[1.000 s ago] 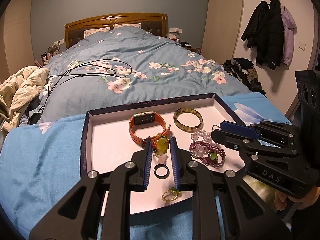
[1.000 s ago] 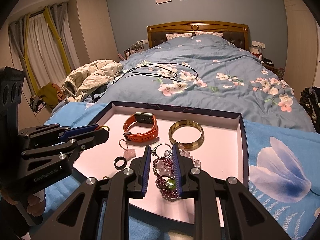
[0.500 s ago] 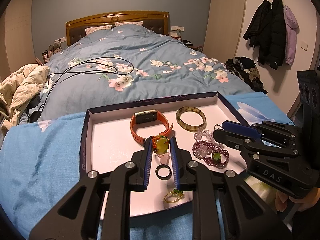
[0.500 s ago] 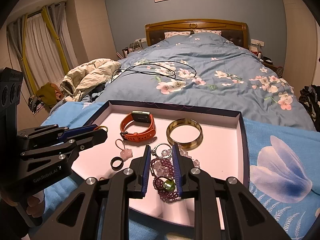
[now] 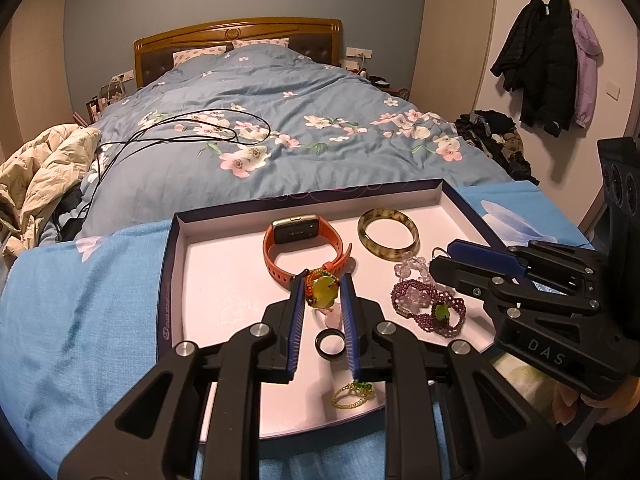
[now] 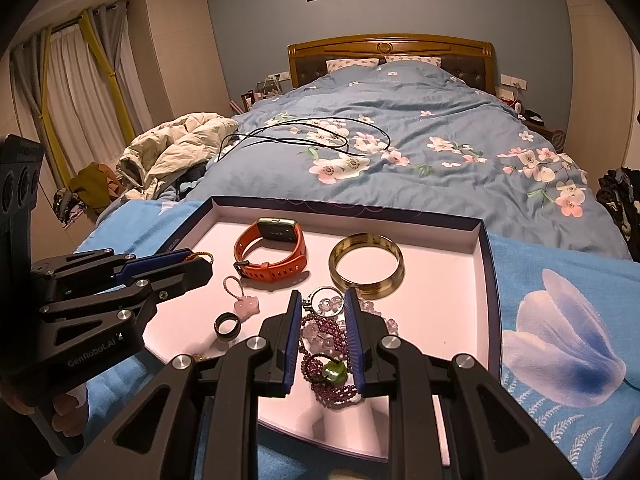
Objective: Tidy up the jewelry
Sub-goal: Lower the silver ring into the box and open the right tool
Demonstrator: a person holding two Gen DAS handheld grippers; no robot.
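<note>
Left wrist view: left gripper [image 5: 322, 284] pinches a yellow pendant [image 5: 321, 291] above the tray [image 5: 168, 280]; right gripper [image 6: 320, 308], narrowed, holds nothing visible; pendant's beaded cord may slip.

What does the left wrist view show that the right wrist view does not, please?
Only the left wrist view shows the yellow-green stone pendant with orange beads pinched in the left hand-held gripper, the small yellow-green beaded ring, and dark coats on the wall.

Only the right wrist view shows the curtains and the silver key ring between the right hand-held gripper fingers.

Both show the dark-rimmed shallow tray, orange-strapped watch, mottled bangle, black ring and purple beaded bracelet.
</note>
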